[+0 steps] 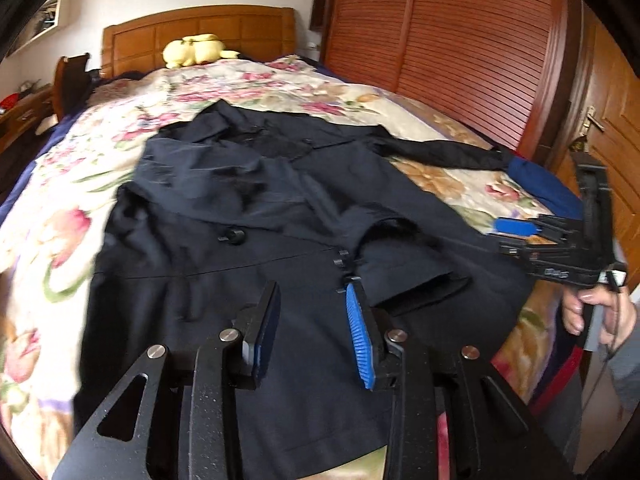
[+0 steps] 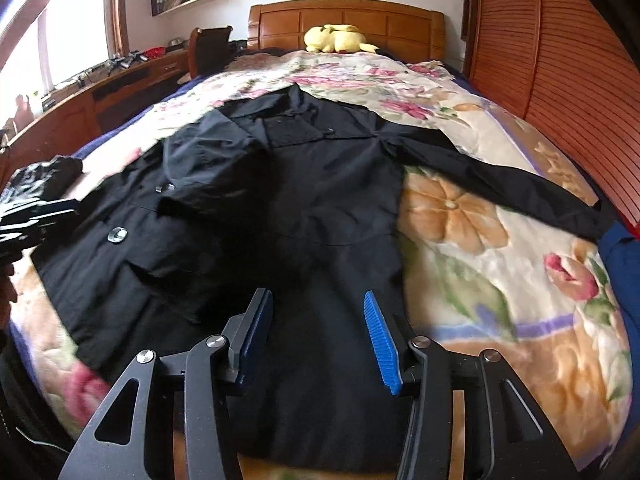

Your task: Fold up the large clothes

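Bedroom, floral-quilted bed [image 2: 460,216]: dark navy buttoned coat [image 2: 280,200] spread flat, collar toward headboard, hem toward you. Your left claw [image 1: 314,328], part-open and empty, hovers over its hem; your right claw [image 2: 320,336], likewise, sits nearer the outstretched right sleeve [image 2: 520,184].

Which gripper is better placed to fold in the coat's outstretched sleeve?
Probably the right gripper. The long dark button-front coat lies on the floral quilted bedspread, its outstretched sleeve on that gripper's side. The left gripper hangs over the already folded sleeve. Both are open and empty.
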